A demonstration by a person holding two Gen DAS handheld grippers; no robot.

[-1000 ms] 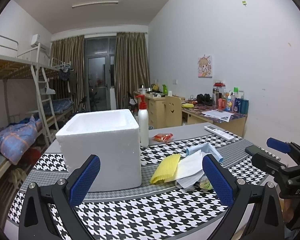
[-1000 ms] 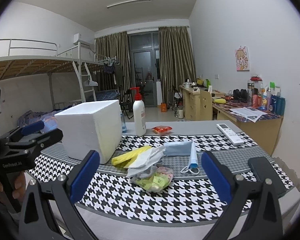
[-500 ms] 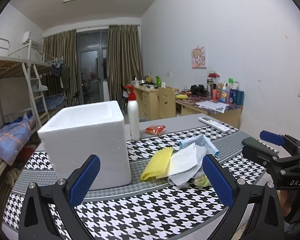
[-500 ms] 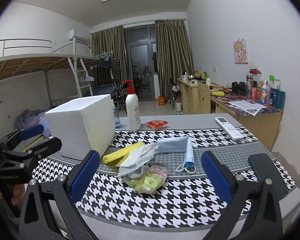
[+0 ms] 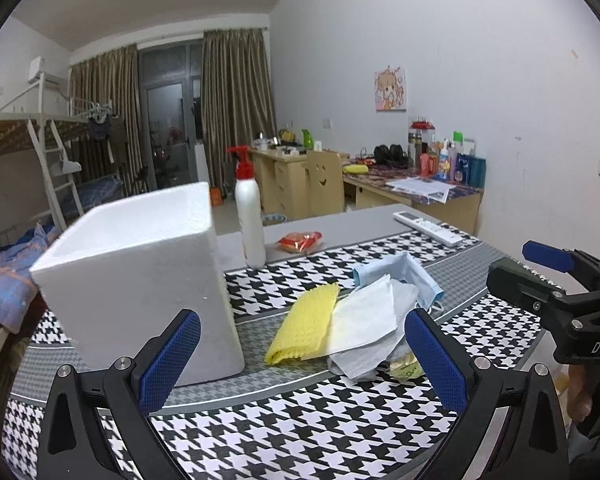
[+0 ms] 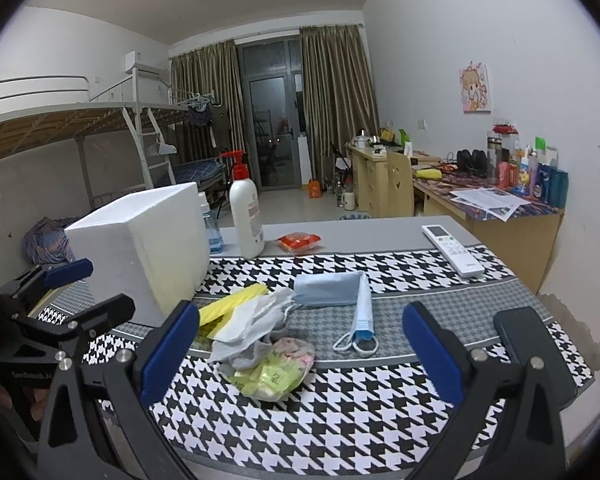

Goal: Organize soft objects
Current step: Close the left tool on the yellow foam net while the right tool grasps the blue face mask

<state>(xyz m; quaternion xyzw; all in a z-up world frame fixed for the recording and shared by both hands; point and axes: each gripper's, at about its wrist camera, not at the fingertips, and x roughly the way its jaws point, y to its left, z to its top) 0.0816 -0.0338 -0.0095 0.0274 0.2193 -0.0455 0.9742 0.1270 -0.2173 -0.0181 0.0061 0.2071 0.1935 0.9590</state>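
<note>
A pile of soft things lies mid-table: a yellow cloth (image 5: 306, 327), a white tissue (image 5: 366, 318), a blue face mask (image 6: 332, 290) and a crumpled plastic bag (image 6: 276, 368). A white foam box (image 5: 140, 276) stands left of them. My left gripper (image 5: 300, 356) is open and empty, near the table's front edge, facing the box and the cloth. My right gripper (image 6: 300, 356) is open and empty, just in front of the bag and mask. Each gripper shows in the other's view, the right one (image 5: 548, 268) and the left one (image 6: 64, 288).
A white pump bottle (image 5: 250, 220) and a red snack packet (image 5: 300, 242) sit behind the pile. A remote (image 6: 452, 250) lies at the back right, a black phone (image 6: 528, 340) at the right front. A small blue-capped bottle (image 6: 211, 228) stands behind the box.
Both grippers have dropped lower and moved in toward the table; the box and pile look larger. Both stay open. Nothing on the table has moved.
</note>
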